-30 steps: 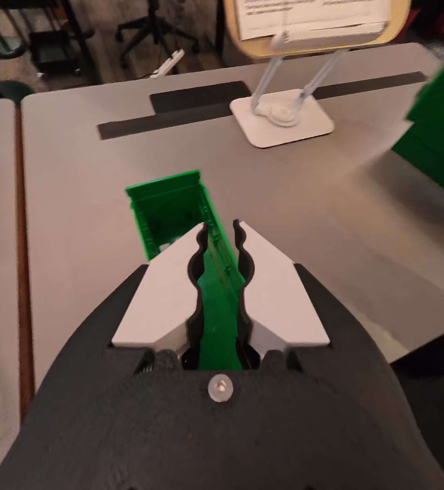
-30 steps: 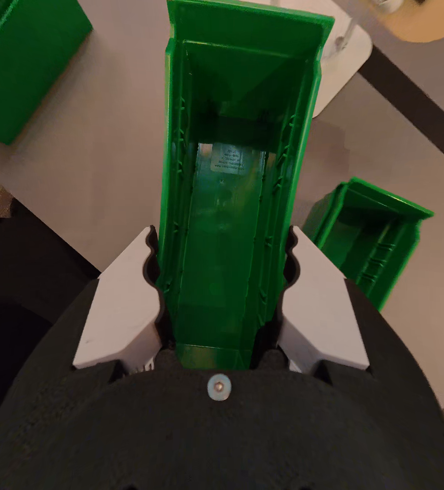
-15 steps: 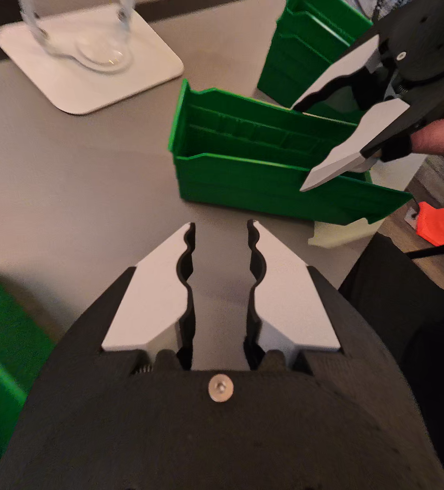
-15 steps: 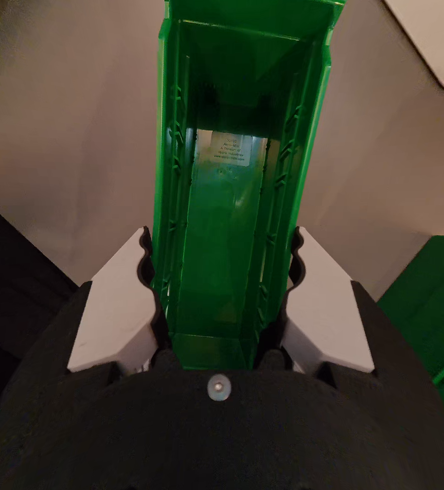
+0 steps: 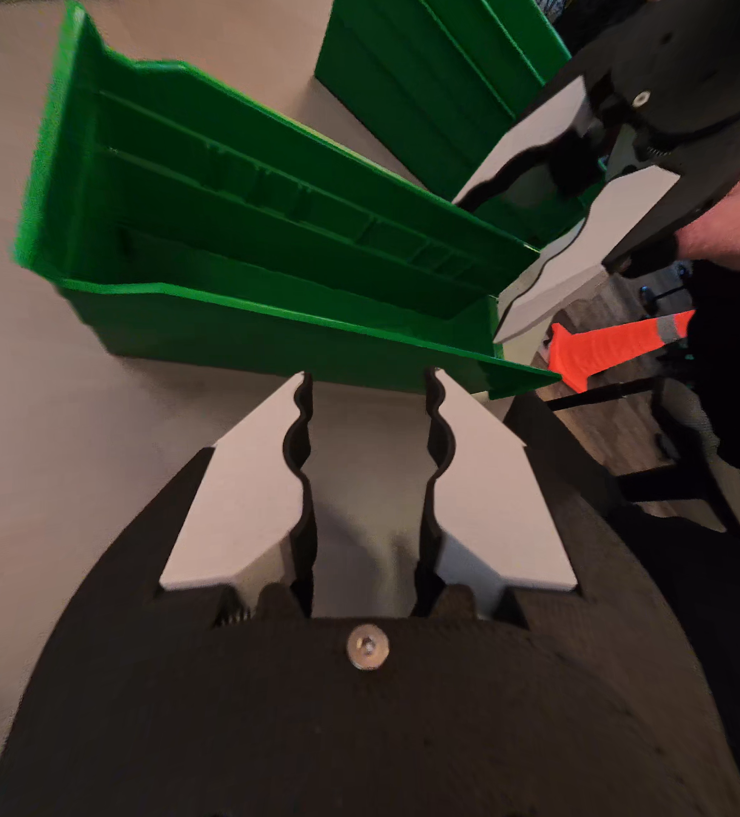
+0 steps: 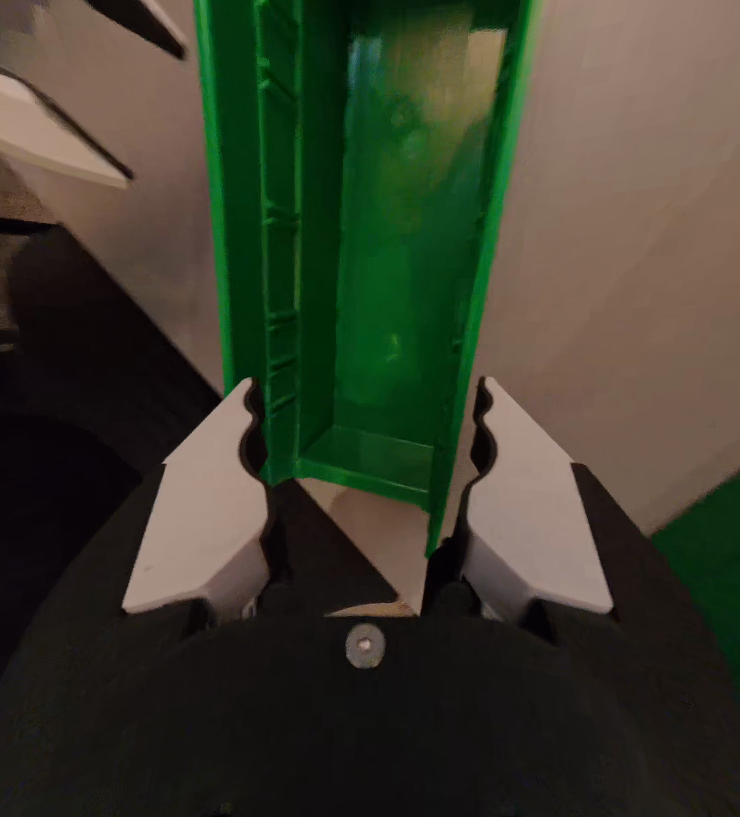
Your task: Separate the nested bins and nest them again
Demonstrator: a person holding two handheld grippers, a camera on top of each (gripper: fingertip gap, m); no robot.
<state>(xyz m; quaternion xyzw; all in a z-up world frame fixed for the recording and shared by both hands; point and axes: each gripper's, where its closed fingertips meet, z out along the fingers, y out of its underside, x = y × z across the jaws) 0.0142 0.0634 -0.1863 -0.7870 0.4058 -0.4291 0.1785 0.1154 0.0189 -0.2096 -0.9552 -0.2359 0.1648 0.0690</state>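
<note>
A long green bin (image 5: 271,230) lies on the grey table (image 5: 28,442), open side up. My left gripper (image 5: 369,375) is open and empty, its fingertips just short of the bin's near side wall. My right gripper (image 5: 476,272) is at the bin's right end with its fingers spread. In the right wrist view the bin (image 6: 403,221) stretches away between the fingers of my right gripper (image 6: 367,381). The left pad (image 6: 253,442) is at the bin's corner, and a strip of table shows between the right pad (image 6: 481,442) and the wall, so it is not gripped.
A second green bin (image 5: 425,79) stands behind the long one; green also shows at the lower right of the right wrist view (image 6: 721,597). The table edge runs under my right gripper, with an orange object (image 5: 615,345) on the floor beyond. A hand (image 5: 735,221) holds the right gripper. My left gripper (image 6: 156,119) shows at upper left.
My left gripper let go of the green bin wall it pinched, opened, and swung over to the long bin. My right gripper, shut on that bin a second ago, loosened and drew back toward its end.
</note>
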